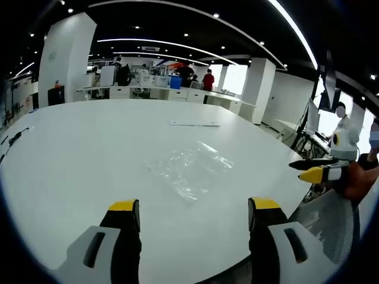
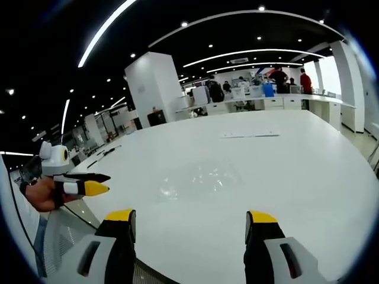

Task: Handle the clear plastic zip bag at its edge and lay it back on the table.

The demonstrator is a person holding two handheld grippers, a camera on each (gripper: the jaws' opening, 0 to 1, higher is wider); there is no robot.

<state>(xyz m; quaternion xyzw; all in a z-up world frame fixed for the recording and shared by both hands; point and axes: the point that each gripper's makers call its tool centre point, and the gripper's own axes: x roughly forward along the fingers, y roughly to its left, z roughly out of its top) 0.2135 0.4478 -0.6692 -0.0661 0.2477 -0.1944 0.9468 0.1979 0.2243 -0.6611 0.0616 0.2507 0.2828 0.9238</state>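
A clear, crinkled plastic bag lies flat on a wide, smooth white bench with a rounded edge, just ahead of the left gripper and between the lines of its two jaws. The film is thin and glossy, roughly rectangular, and catches the ceiling lights in pale wrinkles. The left gripper's jaws, black with yellow tips and grey housings, stand spread wide apart, holding nothing and touching nothing.

In the right gripper view the bag again sits ahead of the right gripper and slightly to its left, on the bench. This gripper is likewise spread wide, empty, and clear of the film.

Each gripper appears at the edge of the other's view, off the side of the bench and held in a hand: the right gripper at the right of the left gripper view, and the left gripper at the left of the right gripper view.

Farther ahead of both grippers, beyond the bag, a thin flat white strip lies on the bench. A dark cable trails at the bench's far left edge. White pillars, desks and standing people fill the open office behind. No writing can be read.
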